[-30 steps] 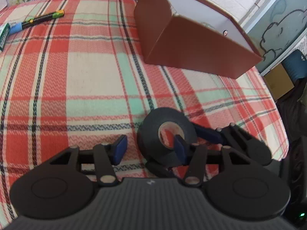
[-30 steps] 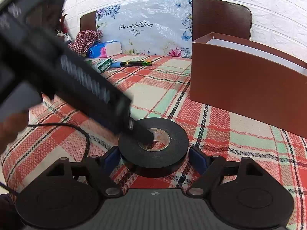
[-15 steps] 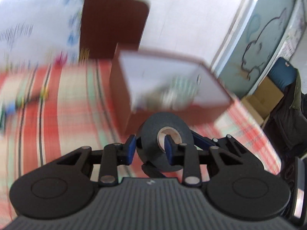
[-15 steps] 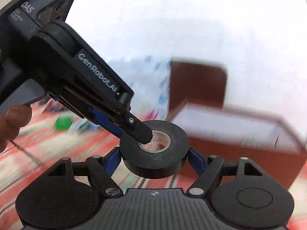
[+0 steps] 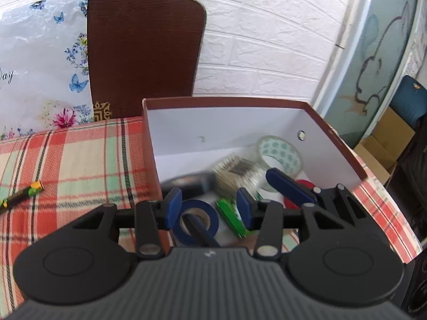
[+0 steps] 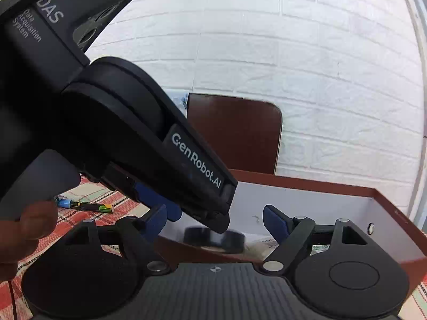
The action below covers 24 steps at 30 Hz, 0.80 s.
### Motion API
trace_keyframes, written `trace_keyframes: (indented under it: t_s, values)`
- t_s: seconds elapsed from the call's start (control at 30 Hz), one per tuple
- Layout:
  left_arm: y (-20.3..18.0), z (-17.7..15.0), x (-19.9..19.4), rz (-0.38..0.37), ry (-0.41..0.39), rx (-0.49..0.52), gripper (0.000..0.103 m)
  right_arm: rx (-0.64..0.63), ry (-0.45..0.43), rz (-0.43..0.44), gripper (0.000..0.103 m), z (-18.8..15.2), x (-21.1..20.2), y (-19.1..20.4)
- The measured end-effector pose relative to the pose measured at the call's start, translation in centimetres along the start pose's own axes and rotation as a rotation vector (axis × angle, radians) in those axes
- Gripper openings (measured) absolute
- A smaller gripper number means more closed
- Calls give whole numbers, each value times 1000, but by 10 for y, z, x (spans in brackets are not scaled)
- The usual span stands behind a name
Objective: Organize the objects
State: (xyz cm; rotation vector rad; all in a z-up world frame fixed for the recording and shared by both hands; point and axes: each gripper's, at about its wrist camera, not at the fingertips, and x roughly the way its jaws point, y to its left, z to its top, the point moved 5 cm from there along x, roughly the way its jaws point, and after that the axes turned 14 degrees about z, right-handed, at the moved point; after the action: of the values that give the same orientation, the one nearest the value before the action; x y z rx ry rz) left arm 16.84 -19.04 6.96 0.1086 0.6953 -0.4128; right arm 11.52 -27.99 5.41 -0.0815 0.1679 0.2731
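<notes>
Both tongs are gaping wide and empty over the brown box [image 5: 333, 136]; the blurred black tape roll [image 6: 213, 237], seemingly dropping at twelve o'clock, needs clearance before either withdraws.

Left tongs [image 5: 209, 204] and right tongs [image 6: 213, 220] should be lifting straight up.

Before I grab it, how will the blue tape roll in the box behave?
The blue tape roll lies flat, so it probably won't roll. It looks small and likely light. A dark rod-like object crosses its hole and may snag.

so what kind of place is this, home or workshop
Most likely a home: a table under a plaid tablecloth, a wooden chair back against a white brick-pattern wall, and a brown box of tape rolls.
</notes>
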Motion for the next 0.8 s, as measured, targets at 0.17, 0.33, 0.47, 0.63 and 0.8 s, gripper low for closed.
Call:
trace_keyframes:
  t_s: [0.17, 0.33, 0.47, 0.63, 0.8]
  values:
    - [7, -20, -27, -51, -26, -36, 48, 9, -27, 20, 78, -10, -21, 22]
    - [13, -38, -47, 2, -38, -37, 55, -10, 6, 73, 78, -22, -35, 50]
    - [23, -50, -55, 52, -1, -53, 55, -2, 76, 104, 77, -33, -40, 61]
    - [33, -57, -64, 124, 11, -48, 57, 28, 135, 62, 76, -38, -46, 51]
    - [38, -61, -74, 181, 1, -50, 61, 150, 146, -54, 75, -29, -74, 9]
